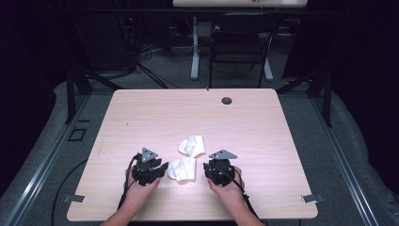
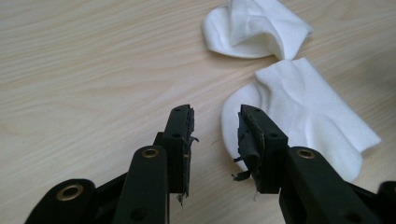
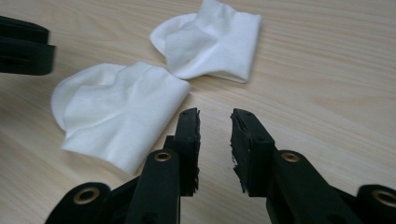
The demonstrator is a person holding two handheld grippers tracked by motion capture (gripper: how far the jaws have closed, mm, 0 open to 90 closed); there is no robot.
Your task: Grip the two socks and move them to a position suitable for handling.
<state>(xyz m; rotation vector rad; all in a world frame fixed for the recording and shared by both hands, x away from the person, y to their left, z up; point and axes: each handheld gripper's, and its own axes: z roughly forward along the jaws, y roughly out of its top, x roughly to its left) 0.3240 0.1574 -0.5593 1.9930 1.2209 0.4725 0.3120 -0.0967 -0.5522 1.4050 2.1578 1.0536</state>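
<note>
I have both tools low over the near part of the pale wooden surface (image 1: 141, 117), one on each side of two small white socks. The near sock (image 1: 182, 168) lies flat between the tools; the far sock (image 1: 192, 145) sits just beyond it, crumpled, and the two touch or nearly touch at one corner. My left tool (image 1: 159, 170) rests beside the near sock's rounded end; along its own view the jaws stand apart with nothing between them, the sock's edge (image 2: 299, 116) just past the tip of one jaw. My right tool (image 1: 208, 170) is at the sock's other side; its jaws are likewise parted and empty, bare wood showing in the gap, with the near sock (image 3: 121, 112) just beside one jaw and the far sock (image 3: 210, 39) farther ahead.
</note>
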